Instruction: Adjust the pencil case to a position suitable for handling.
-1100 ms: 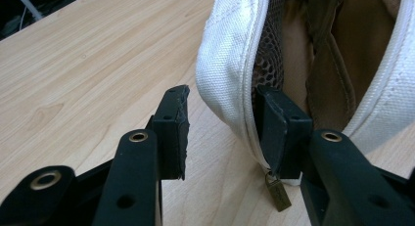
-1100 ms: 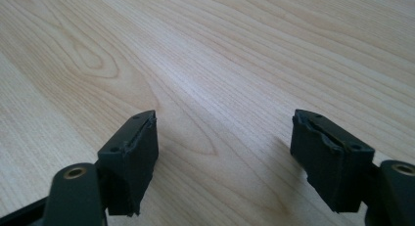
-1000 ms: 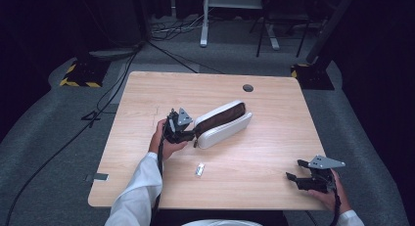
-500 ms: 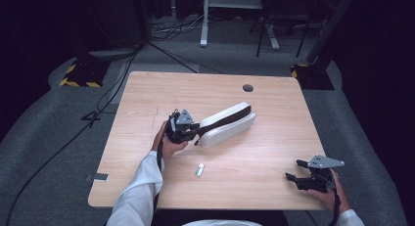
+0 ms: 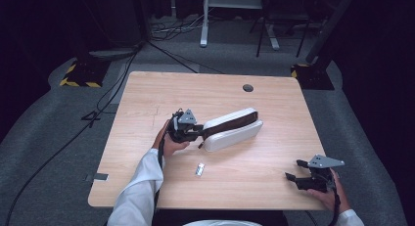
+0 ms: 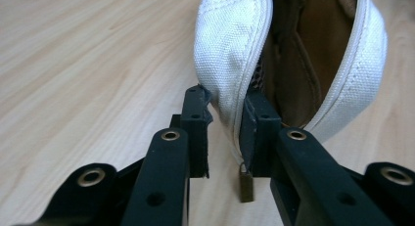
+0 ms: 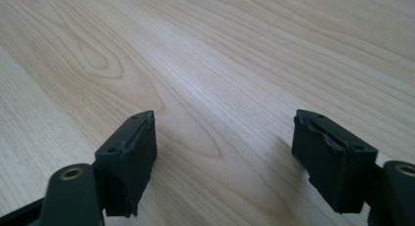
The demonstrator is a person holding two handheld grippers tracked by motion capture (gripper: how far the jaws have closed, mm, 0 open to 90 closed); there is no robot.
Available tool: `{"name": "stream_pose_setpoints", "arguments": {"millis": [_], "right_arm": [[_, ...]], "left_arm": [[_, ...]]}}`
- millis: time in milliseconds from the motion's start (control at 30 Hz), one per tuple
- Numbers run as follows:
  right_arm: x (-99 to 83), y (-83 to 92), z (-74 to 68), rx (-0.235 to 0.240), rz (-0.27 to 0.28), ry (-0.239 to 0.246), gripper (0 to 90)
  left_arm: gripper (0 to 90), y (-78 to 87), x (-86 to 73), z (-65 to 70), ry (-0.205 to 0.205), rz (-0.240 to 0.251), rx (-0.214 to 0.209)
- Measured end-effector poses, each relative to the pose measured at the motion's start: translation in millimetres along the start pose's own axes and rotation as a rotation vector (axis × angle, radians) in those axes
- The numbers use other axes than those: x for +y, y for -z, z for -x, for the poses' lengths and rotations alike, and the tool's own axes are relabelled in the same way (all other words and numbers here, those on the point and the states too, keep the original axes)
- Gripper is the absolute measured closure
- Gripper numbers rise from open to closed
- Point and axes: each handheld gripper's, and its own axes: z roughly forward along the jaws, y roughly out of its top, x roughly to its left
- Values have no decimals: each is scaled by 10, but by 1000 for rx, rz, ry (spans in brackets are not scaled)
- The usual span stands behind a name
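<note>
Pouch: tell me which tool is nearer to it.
Left. The left tool is clamped on the near rim of the open pouch; the zipper pull hangs between its jaws. The right tool rests open at the table's near right corner, well apart from it.

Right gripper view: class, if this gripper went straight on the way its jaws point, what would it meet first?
Probably nothing but bare wooden table. The right gripper is open, and its own view shows wood grain ahead to the frame's edge; what lies beyond is unseen.
</note>
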Motion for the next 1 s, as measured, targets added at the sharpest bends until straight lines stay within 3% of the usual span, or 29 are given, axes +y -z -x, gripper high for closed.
{"name": "stream_pose_setpoints", "arguments": {"millis": [33,67,133,233,267,400,533,667,800,867,1000], "right_arm": [[1,0,-1,-2,-2,1,253],[3,-2,-4,-4,0,2,253],[3,-3,-6,-5,0,2,253],[7,-3,-20,-7,2,15,254],[8,-6,-25,-7,4,16,254],[19,-9,-37,-12,2,32,253],[46,-23,-58,-19,-6,37,247],[116,-88,-125,34,-31,35,246],[248,-222,-297,101,-40,104,244],[306,-295,-386,130,-39,128,237],[475,-488,-568,185,-38,173,236]], "left_arm": [[713,2,11,-1,-4,1,33],[609,3,23,-3,-1,4,65],[560,18,45,-10,5,11,111],[468,52,57,1,13,20,126],[400,61,60,9,15,11,140],[283,129,48,42,15,-22,176],[225,247,-39,79,15,-56,209],[194,376,-167,115,25,-76,224],[172,531,-378,174,47,-89,196],[171,606,-504,226,44,-99,195],[166,704,-718,305,80,-112,210]]}}
